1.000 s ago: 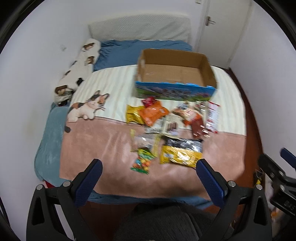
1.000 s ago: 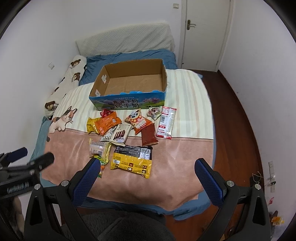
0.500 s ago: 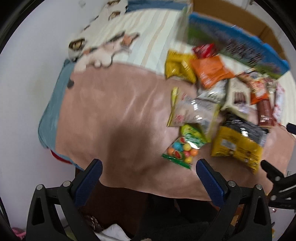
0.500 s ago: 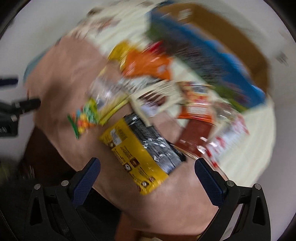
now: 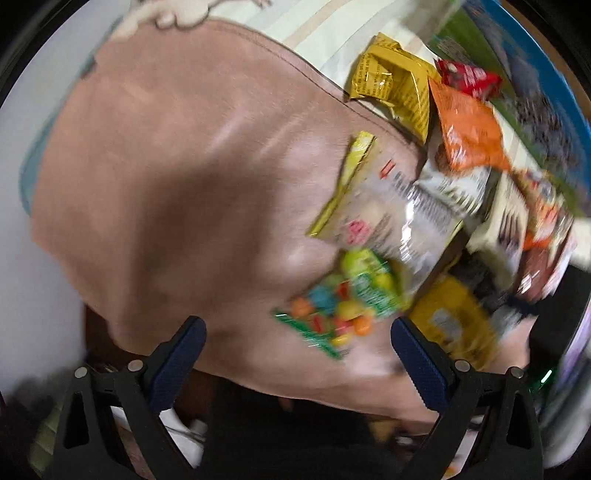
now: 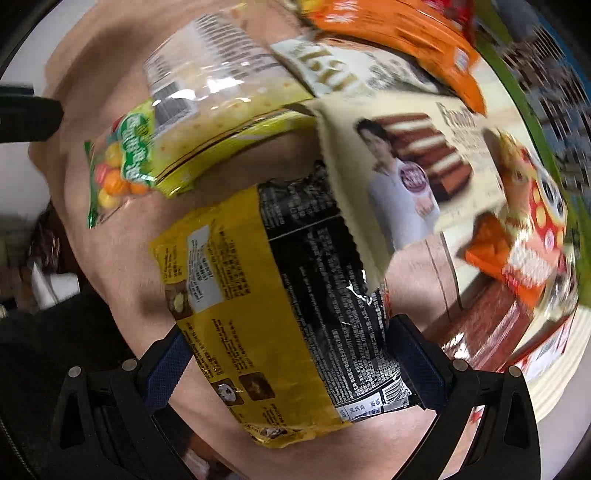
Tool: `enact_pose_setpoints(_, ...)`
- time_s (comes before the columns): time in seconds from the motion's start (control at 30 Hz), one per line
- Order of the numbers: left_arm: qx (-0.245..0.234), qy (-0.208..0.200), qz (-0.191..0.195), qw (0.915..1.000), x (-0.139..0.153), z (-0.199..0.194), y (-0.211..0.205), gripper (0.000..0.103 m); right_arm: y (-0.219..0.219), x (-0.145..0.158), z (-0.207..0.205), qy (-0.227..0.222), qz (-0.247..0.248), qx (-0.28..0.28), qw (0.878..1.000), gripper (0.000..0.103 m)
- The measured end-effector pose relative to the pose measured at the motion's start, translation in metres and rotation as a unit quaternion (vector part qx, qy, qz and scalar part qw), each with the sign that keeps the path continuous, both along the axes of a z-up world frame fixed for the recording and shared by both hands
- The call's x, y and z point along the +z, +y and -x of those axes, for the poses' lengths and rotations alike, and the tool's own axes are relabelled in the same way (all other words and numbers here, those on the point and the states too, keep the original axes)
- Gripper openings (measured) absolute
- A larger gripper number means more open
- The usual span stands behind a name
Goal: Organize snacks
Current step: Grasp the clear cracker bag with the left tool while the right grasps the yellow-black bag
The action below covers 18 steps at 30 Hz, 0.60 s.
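Straddling the yellow-and-black packet [image 6: 288,295], the right gripper [image 6: 288,358] is being held wide for a pinch; the left gripper [image 5: 295,350] is likewise being held wide, empty.

Motion blur smears the candy bag [image 5: 334,314]; the blue box [image 5: 532,74] runs off-frame.

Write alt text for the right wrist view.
The open right tool straddles a yellow-and-black packet on a pink blanket, its fingers on either side and not closed. Behind lie a candy bag, a clear bag, a cream wafer pack and orange packets; the picture is blurred at the edges.
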<state>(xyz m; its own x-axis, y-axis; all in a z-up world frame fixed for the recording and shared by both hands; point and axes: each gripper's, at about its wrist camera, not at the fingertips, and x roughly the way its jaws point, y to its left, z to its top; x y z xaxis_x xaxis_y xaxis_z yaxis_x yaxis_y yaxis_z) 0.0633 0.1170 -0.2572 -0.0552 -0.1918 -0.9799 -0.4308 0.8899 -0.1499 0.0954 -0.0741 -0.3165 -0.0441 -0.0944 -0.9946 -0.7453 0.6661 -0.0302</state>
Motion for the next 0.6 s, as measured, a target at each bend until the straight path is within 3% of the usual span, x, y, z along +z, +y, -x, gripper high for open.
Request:
enact_pose_setpoints(0.1,0.048,0.011,0.064,0.9967,-0.012,-0.013,0.006,0.098,-0.023,0.005,-0.014,-0.001,-0.012,-0.069,0.998,0.094)
enact_pose_setpoints(0.23,0.108,0.034,0.143,0.9832,-0.037,-0.034,0.012,0.097,-0.06,0.008,-0.001,-0.005,-0.015,-0.189,0.982,0.093)
enact_pose_setpoints(0.33,0.156,0.046,0.172,0.9715,-0.059,-0.049,0.02,0.096,-0.091,0.013,0.001,-0.017,-0.021,-0.277,0.96,0.093)
enact_pose_setpoints(0.37,0.17,0.05,0.179,0.9677,-0.064,-0.054,0.022,0.094,-0.103,0.015,0.004,-0.019,-0.028,-0.316,0.948,0.093)
enact_pose_setpoints(0.43,0.193,0.056,0.175,0.964,-0.076,-0.058,0.027,0.079,-0.121,0.017,0.008,-0.025,-0.04,-0.373,0.927,0.093)
enact_pose_setpoints(0.47,0.196,0.053,0.17,0.9643,-0.079,-0.062,0.031,0.073,-0.13,0.018,0.008,-0.026,-0.045,-0.395,0.917,0.093)
enact_pose_setpoints(0.5,0.191,0.05,0.162,0.9669,-0.082,-0.063,0.032,0.06,-0.14,0.021,0.008,-0.027,-0.05,-0.416,0.907,0.093)
enact_pose_setpoints(0.6,0.134,0.029,0.121,0.9832,-0.078,-0.074,0.033,0.058,-0.173,0.039,0.007,-0.027,-0.068,-0.466,0.882,0.093)
